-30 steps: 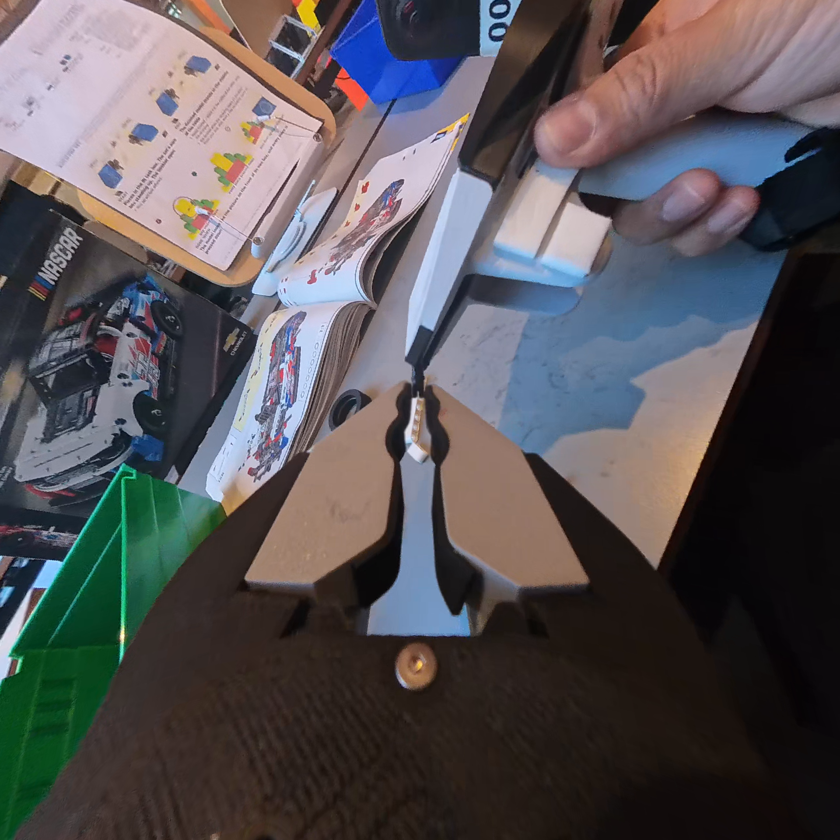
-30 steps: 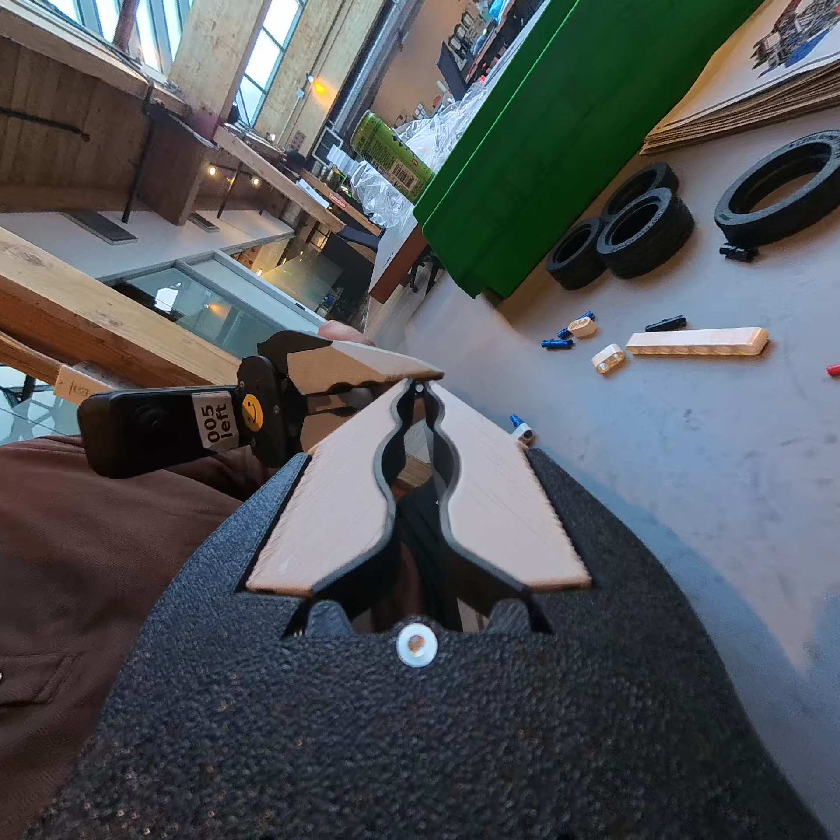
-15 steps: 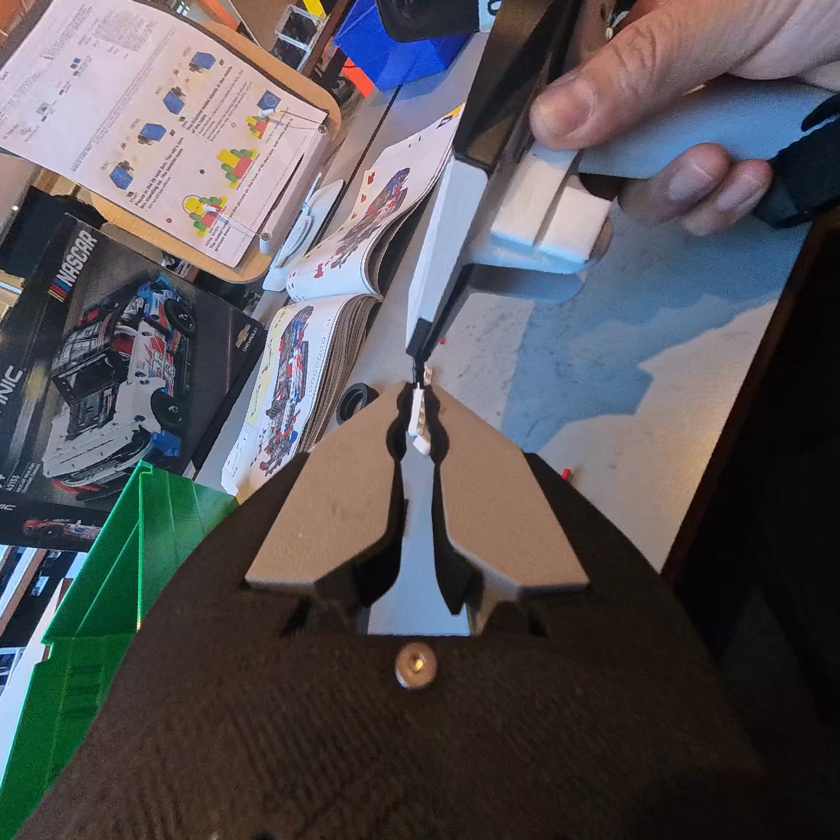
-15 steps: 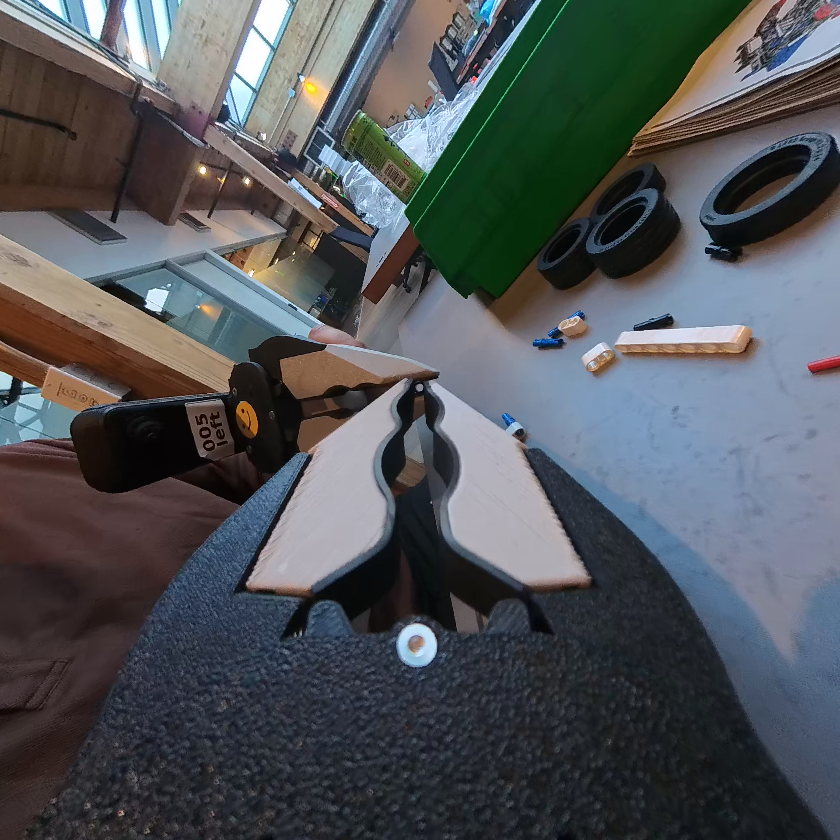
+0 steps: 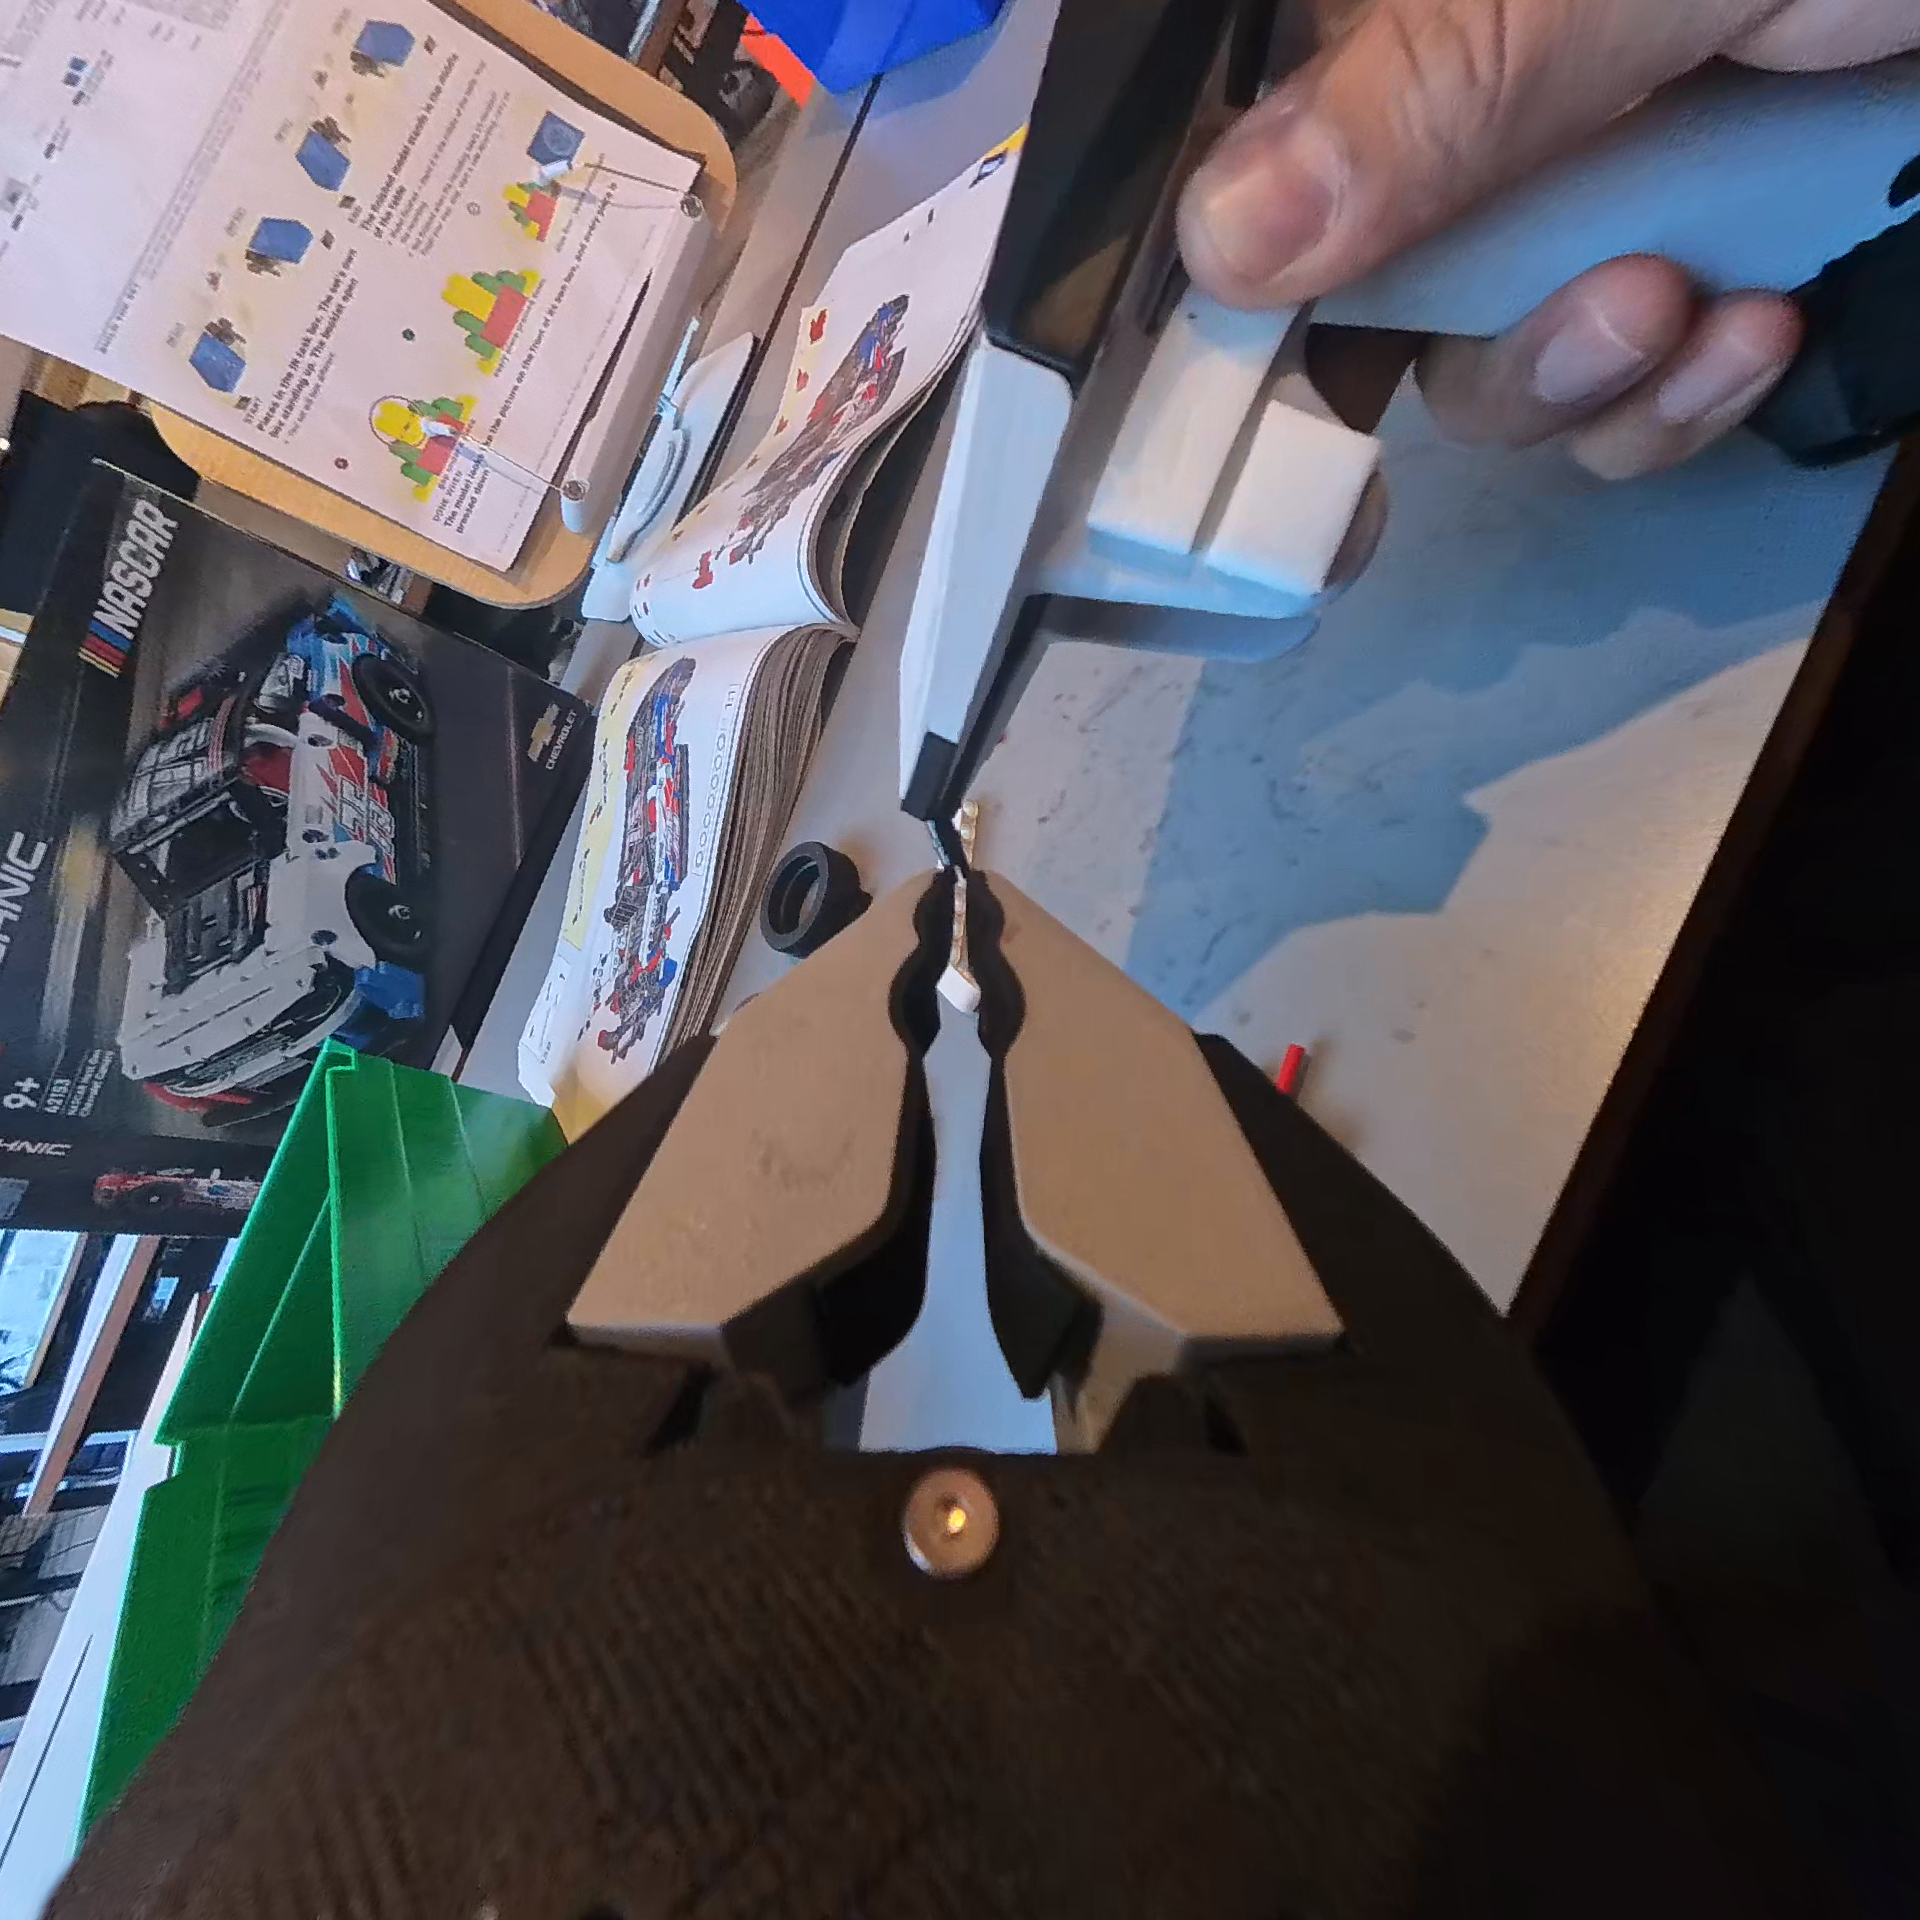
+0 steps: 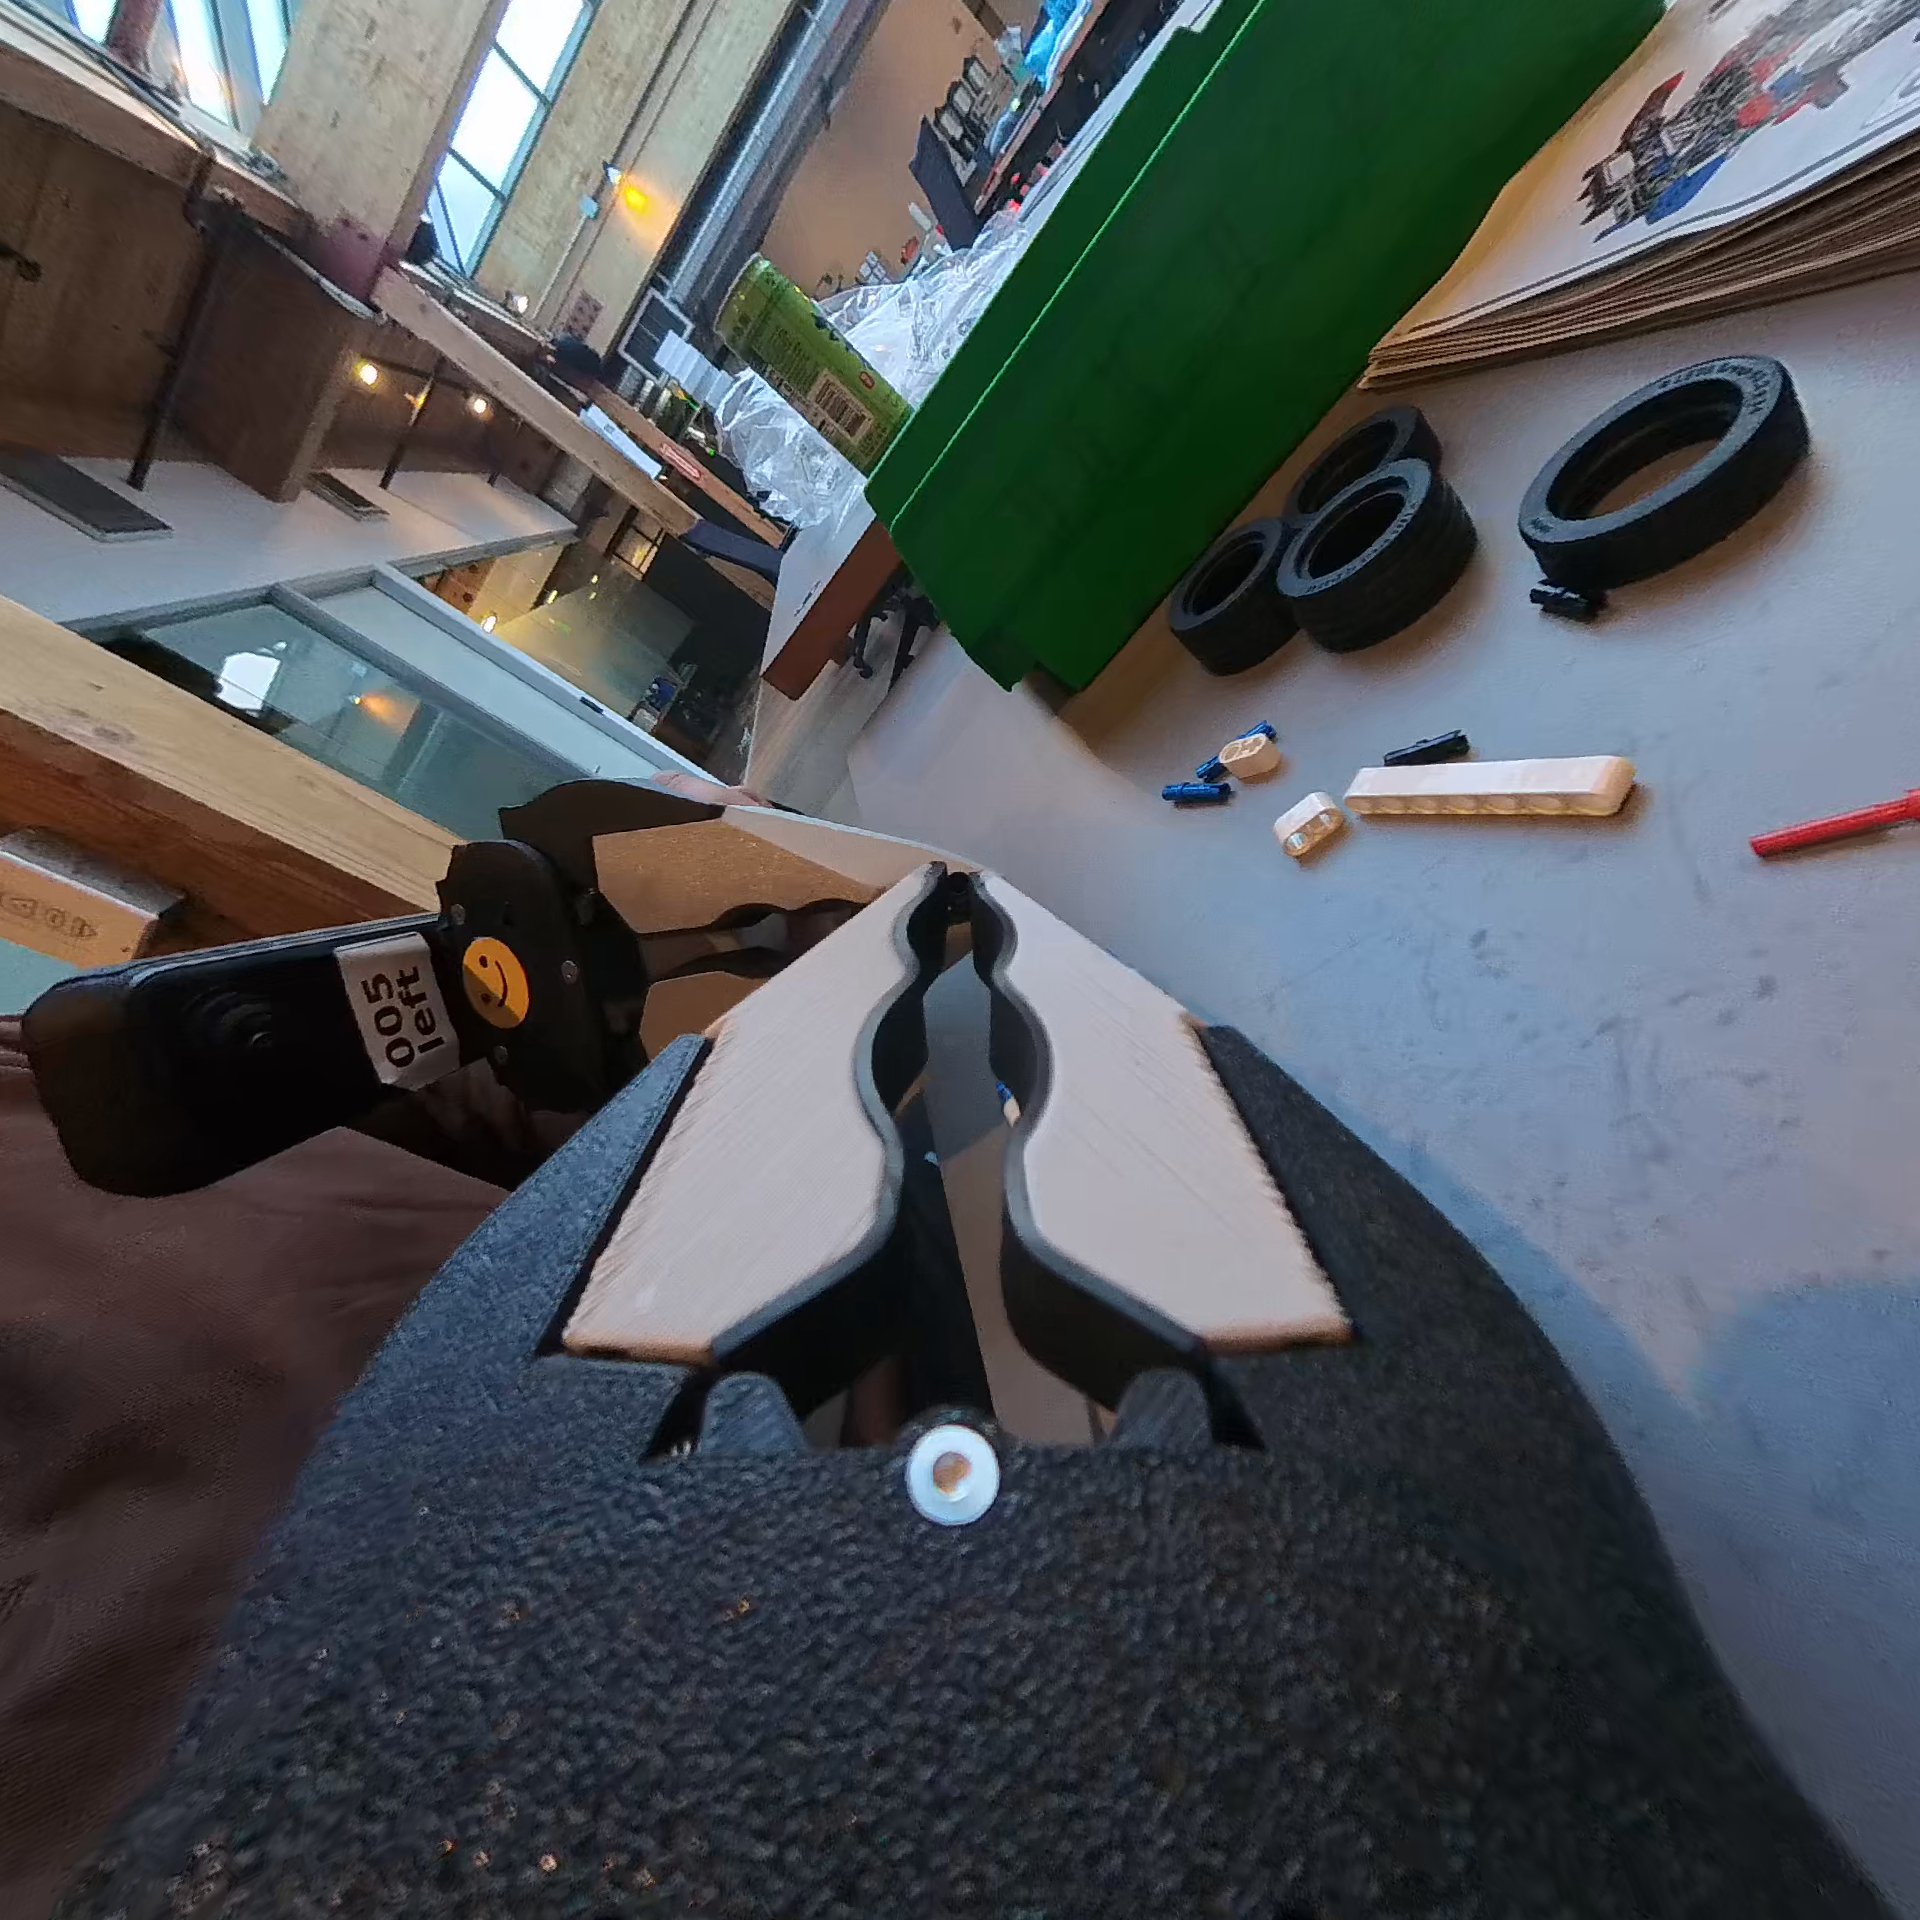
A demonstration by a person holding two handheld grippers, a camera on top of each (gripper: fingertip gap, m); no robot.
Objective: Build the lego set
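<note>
Left gripper (image 5: 961, 883) clenched on small white beam (image 5: 958, 961), held between fingertips at frame centre, long axis running up-frame along the fingers, top end poking just past the tips. Right gripper (image 5: 935, 805) reaching down from upper right of left wrist view, tips nearly touching that protruding end, something small and dark at the tips there. In right wrist view, right gripper (image 6: 954, 899) closed or nearly so on that dark bit; too small to name, likely a pin. Judged: pin being pressed into the beam's end hole, so coming move turns on lining pin axis with hole across the beam; right gripper sits directly up-frame of the beam, nearest to it. Hand (image 5: 1507, 187) wrapped round right gripper handle, upper right. Outward on table (image 6: 1558, 1091): long white beam (image 6: 1486, 784), short white pieces (image 6: 1307, 823), blue pins (image 6: 1195, 792), red axle (image 6: 1829, 826), tyres (image 6: 1377, 566), all right of centre. Manual (image 5: 665, 831) open left of centre; green bin (image 5: 343, 1247) lower left; set box (image 5: 239, 790) at left edge.
</note>
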